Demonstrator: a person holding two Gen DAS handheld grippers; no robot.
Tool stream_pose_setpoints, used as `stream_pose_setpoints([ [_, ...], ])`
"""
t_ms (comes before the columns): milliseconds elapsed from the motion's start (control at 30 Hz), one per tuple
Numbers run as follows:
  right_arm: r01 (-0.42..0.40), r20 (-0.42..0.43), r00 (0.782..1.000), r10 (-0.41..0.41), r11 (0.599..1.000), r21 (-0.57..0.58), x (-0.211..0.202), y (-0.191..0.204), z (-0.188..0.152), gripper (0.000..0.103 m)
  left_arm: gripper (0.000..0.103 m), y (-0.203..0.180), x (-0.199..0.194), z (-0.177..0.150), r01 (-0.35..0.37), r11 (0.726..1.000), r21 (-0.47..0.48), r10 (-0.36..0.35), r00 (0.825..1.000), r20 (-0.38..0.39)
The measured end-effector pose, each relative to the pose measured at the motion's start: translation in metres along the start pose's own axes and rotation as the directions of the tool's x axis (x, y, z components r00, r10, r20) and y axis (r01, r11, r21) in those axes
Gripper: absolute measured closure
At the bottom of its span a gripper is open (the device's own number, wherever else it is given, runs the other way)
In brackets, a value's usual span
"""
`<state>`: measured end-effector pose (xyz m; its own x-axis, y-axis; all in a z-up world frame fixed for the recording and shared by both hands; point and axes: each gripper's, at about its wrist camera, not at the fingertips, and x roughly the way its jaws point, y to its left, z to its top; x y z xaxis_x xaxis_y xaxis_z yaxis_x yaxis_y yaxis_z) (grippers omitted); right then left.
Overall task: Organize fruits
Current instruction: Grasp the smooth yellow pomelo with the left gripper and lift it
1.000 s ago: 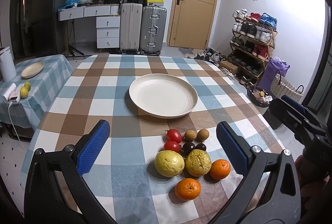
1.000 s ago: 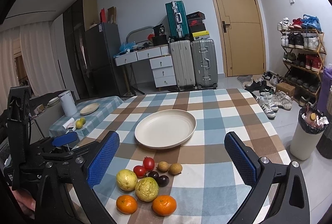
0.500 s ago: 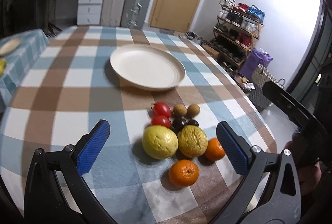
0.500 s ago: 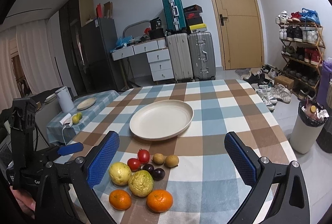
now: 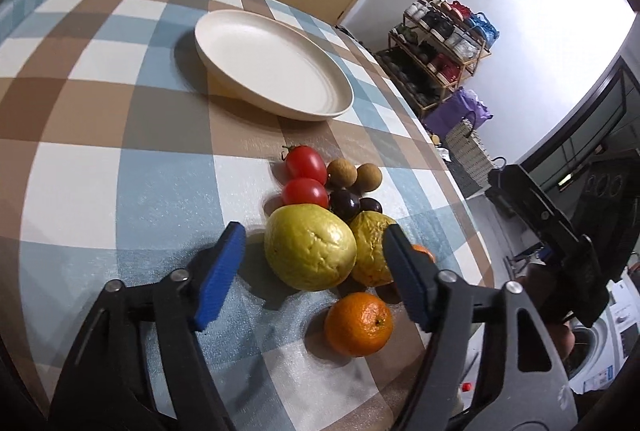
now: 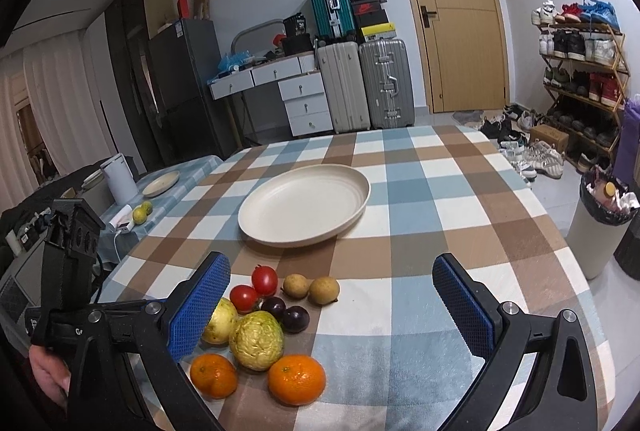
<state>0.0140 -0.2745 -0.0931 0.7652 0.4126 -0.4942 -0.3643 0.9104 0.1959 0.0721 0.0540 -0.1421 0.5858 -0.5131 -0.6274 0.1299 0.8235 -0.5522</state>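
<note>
The tabletop (image 6: pixel 420 295) has a cloth of blue, brown and white squares. A big cream plate (image 6: pixel 304 205) sits near the middle. Closer in, the fruit lies in a bunch, touching: two red tomatoes (image 6: pixel 256 287), two small brown fruits (image 6: pixel 312 288), two dark plums (image 6: pixel 286 313), two bumpy yellow fruits (image 6: pixel 256 339) and two oranges (image 6: pixel 296 379).

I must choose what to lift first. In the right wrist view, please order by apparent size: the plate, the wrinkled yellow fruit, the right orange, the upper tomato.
1. plate
2. and 3. wrinkled yellow fruit and right orange: nearly alike, and the orange is nearer the camera, so unranked
4. upper tomato
</note>
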Motion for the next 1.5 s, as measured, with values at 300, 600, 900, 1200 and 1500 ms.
stream_pose_setpoints([
  [300, -0.004, -0.031, 1.000, 0.004, 1.000, 0.007, 0.012, -0.004, -0.004, 0.000, 0.055, 0.018, 0.018, 0.000, 0.110, 0.989, -0.104, -0.116, 0.992, -0.052],
  [600, -0.062, -0.051, 0.997, 0.062, 0.998, 0.004, 0.010, -0.004, -0.009, 0.000, 0.056, 0.014, 0.014, 0.003, 0.114, 0.989, -0.092, -0.116, 0.993, -0.016],
  [900, -0.161, -0.134, 0.978, 0.158, 0.987, -0.016, 0.011, 0.000, -0.030, 0.000, 0.056, 0.005, -0.022, 0.015, 0.063, 0.998, -0.022, -0.061, 0.995, 0.081],
  [1200, -0.192, -0.199, 0.963, 0.179, 0.980, -0.047, 0.021, 0.007, -0.053, 0.000, 0.056, 0.002, -0.056, 0.023, 0.057, 0.998, -0.001, -0.057, 0.993, 0.108],
  [1500, -0.206, -0.223, 0.957, 0.186, 0.976, -0.065, 0.026, 0.008, -0.062, 0.007, 0.056, -0.003, -0.060, 0.022, 0.038, 0.999, 0.015, -0.039, 0.993, 0.115],
])
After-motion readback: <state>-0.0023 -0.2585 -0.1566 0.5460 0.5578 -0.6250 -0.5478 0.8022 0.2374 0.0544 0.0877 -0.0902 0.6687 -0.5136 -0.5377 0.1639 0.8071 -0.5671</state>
